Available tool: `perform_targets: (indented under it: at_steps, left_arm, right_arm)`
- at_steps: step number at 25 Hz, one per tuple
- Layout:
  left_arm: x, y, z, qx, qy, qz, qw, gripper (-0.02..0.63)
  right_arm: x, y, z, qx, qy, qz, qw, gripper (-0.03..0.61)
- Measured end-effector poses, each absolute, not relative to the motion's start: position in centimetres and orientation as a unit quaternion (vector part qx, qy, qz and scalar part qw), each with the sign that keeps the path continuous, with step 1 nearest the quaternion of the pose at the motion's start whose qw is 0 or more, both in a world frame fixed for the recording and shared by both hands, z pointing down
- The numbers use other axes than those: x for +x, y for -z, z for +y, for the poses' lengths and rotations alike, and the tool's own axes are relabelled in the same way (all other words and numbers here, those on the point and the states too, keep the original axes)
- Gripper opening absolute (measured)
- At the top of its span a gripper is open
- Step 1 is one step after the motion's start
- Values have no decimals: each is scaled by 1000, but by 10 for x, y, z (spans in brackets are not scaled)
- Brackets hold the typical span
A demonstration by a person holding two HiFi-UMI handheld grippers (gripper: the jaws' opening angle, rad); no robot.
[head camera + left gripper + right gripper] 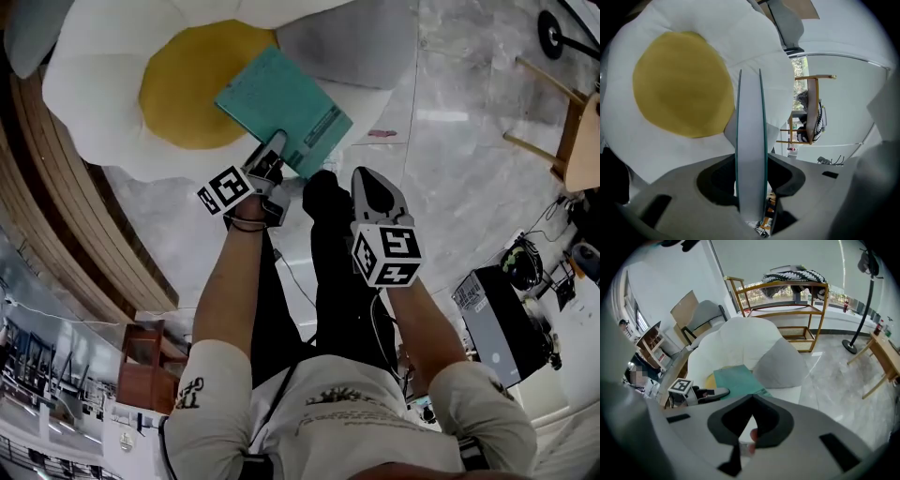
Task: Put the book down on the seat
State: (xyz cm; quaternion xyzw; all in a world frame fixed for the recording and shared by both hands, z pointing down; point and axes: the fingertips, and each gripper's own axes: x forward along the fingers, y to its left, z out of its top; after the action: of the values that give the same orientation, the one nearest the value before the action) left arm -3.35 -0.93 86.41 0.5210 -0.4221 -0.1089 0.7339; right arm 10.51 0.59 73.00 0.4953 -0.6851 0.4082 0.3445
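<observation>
Book (283,111), print unreadable, pinched in L gripper (278,141) fingers over seat (94,84); R gripper (364,178) fingers prob. shut, empty.

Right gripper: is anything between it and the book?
No object. In the head view, only marble floor and the seat's white edge lie between the right gripper and the book, which the left gripper clamps.

Marble floor (469,141) — egg-shaped seat (94,84) resting on it

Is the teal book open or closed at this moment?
Closed. Seen edge-on, the book shows a white page block between two teal covers, clamped flat in the left gripper.
</observation>
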Motion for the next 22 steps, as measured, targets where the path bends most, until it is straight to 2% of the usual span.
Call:
perform_targets:
  at_steps: [15, 21, 22]
  left_arm:
    - [-41, -926, -8, 412, 169, -432, 784, 181]
    - [-40, -940, 2, 432, 109, -441, 779, 183]
    - [-41, -943, 5, 437, 96, -441, 778, 201]
  right_arm:
    - [110, -742, 15, 483, -427, -671, 366, 25]
    - [112, -740, 14, 489, -430, -668, 360, 25]
    - [111, -740, 17, 488, -429, -669, 361, 25]
